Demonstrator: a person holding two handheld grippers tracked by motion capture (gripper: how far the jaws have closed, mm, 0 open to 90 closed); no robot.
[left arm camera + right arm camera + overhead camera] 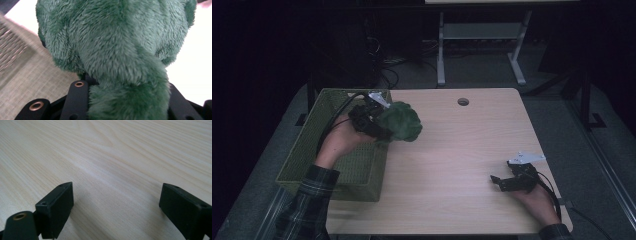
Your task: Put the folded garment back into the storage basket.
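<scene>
A dark green plush toy (pixel 401 121) hangs in the air by the right rim of the green mesh basket (pixel 307 155), over the table's left part. My left gripper (pixel 379 127) is shut on it; in the left gripper view the fur (pixel 117 50) bulges out between the black jaws. My right gripper (pixel 497 181) rests low on the wooden table (pixel 452 150) near the front right, open. In the right gripper view (pixel 116 202) nothing lies between its two black fingers (pixel 56 206), just bare wood.
The green mesh basket stands at the table's left edge and partly overhangs it. A round cable hole (pixel 463 101) sits near the table's far edge. A white table frame (pixel 482 45) and cables are on the dark floor beyond.
</scene>
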